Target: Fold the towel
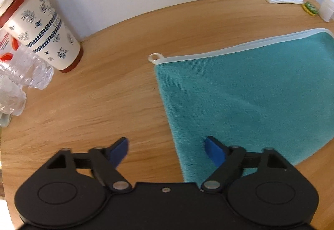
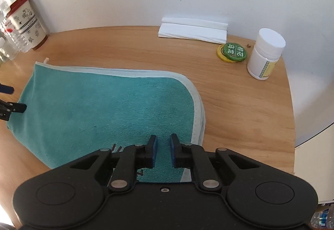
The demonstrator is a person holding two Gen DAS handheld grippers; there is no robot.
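We are holding the left gripper (image 1: 167,147) low over the round wooden worktop (image 1: 100,100), its jaws spread wide and released, straddling the left edge of the teal towel (image 1: 240,94); one blue pad (image 1: 214,150) is sitting over the cloth, the other over bare wood. The towel is lying flat on the worktop, already doubled over, with its pale trim along the far edge and a small hanging loop (image 1: 154,57) at the far left corner. We are hovering the right gripper (image 2: 163,151) over the towel's near right part, jaws drawn close with a narrow gap between them, gripping nothing. A patterned cup (image 1: 41,27) is standing at far left beside crinkled clear plastic bottles (image 1: 31,71). Folded white tissues (image 2: 193,30), a green tin (image 2: 232,52) and a white pill bottle (image 2: 264,56) are sitting well apart from the towel.
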